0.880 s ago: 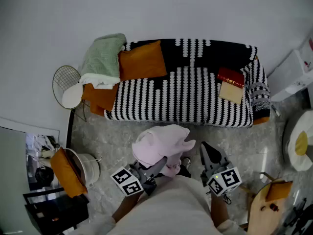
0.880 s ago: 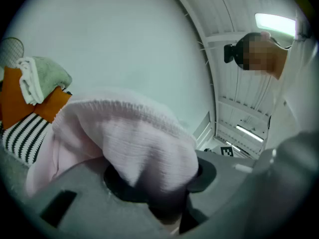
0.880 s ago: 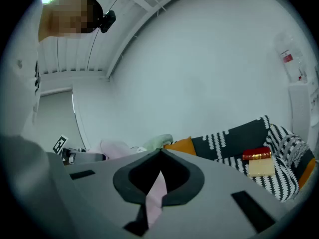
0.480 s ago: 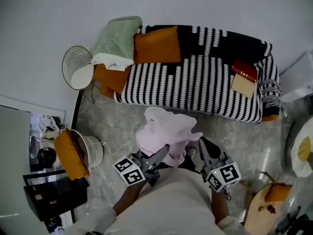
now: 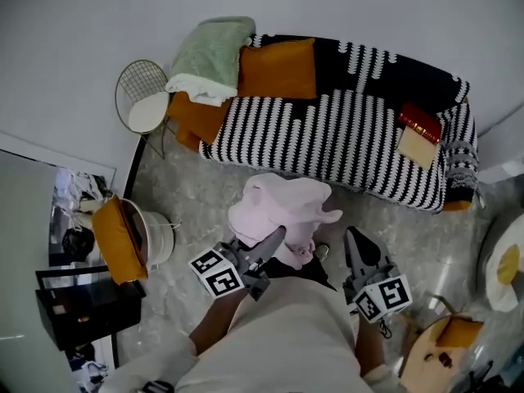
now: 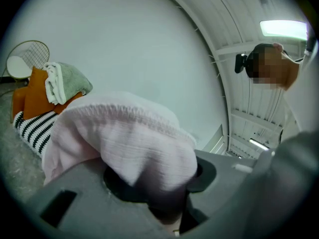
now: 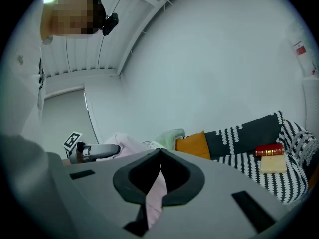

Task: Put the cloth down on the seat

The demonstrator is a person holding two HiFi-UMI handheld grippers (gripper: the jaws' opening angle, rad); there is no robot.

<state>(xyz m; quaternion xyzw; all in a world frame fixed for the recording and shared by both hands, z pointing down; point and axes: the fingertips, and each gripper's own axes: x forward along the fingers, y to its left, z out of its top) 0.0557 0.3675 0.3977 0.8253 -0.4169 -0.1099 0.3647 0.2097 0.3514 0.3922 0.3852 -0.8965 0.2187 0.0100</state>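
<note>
The left gripper (image 5: 272, 240) pinches the pink cloth (image 5: 282, 213), which bunches over its jaws and hangs above the floor (image 5: 196, 195) just in front of the sofa (image 5: 344, 142), clear of the striped seat. The right gripper (image 5: 354, 237) is beside the cloth, also in front of the sofa, with its jaws pressed together at the tips. A thin pink strip shows in the gap behind them; I cannot tell whether it is cloth. On the sofa lie an orange cushion (image 5: 277, 68) and a red book (image 5: 420, 123).

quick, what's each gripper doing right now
left gripper: closed on the crumpled pale pink cloth
right gripper: closed, with a thin strip of that same cloth pinched between its jaws
</note>
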